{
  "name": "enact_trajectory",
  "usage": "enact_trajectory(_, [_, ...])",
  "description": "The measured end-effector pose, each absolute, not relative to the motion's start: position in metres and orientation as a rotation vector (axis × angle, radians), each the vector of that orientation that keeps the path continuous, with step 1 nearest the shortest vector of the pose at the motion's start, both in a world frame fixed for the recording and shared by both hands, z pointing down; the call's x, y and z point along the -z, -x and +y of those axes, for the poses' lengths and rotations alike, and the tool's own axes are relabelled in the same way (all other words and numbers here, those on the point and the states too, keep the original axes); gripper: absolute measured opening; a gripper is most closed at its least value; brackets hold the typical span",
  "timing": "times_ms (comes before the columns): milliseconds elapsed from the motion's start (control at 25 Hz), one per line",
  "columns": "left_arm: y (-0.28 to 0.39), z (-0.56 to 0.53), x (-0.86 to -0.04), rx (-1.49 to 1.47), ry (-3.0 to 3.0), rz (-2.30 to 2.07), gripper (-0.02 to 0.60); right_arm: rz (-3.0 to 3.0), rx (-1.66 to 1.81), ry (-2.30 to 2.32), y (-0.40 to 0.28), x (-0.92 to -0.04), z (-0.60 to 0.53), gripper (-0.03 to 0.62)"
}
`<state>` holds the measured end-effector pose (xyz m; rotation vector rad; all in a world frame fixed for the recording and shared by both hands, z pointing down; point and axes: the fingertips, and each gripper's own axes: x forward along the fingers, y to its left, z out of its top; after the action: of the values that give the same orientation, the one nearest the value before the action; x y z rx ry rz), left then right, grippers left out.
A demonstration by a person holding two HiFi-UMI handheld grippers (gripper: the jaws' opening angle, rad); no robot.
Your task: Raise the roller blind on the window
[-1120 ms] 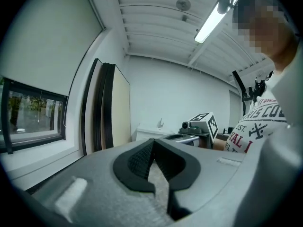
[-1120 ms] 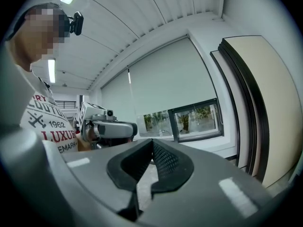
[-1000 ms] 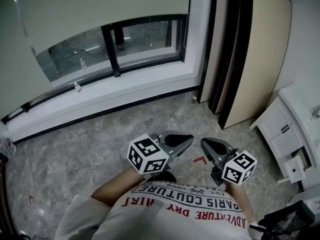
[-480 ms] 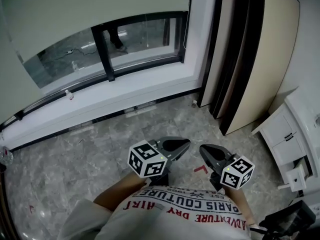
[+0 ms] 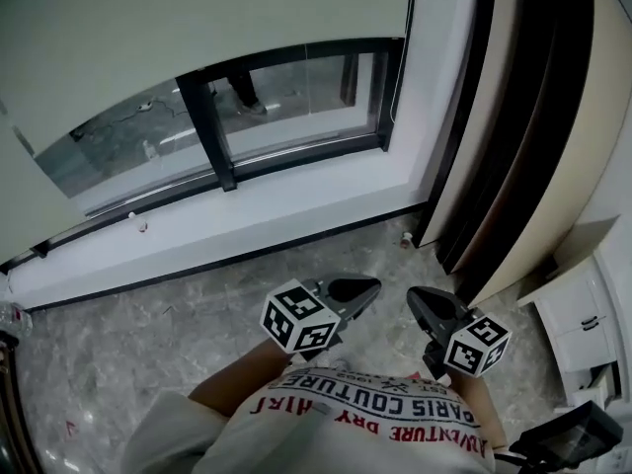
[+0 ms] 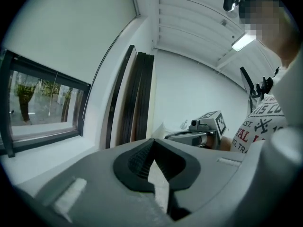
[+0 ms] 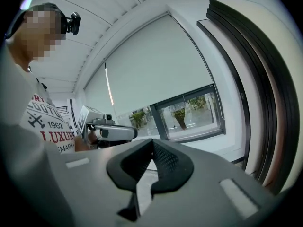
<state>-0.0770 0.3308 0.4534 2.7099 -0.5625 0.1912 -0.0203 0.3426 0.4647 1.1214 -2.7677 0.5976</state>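
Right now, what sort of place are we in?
Likely a room in a flat or office: a wide window with a part-lowered roller blind, grey marble-pattern floor tiles, and a white cabinet at the right.

A grey marbled floor point(image 5: 128, 354) carries everything here. Tall dark panels point(image 5: 469, 215) stand on it against the wall. Just left of the panels' foot lies a small pale object point(image 5: 406, 237), too small to identify. Right of the panels stands a white cabinet point(image 5: 578, 314). Far left of the panels, a small red mark point(image 5: 71, 428) shows on the tiles.
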Motion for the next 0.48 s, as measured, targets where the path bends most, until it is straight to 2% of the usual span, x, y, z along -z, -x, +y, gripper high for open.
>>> enact_trajectory(240, [0.083, 0.258, -0.444, -0.160, -2.746, -0.535, 0.002, -2.762, -0.522, -1.194, 0.023, -0.448, 0.272, 0.005])
enact_trajectory(480, [0.072, 0.245, -0.439, -0.150, -2.807, -0.390, 0.002, -2.781, -0.574, -1.201, 0.024, -0.449, 0.237, 0.005])
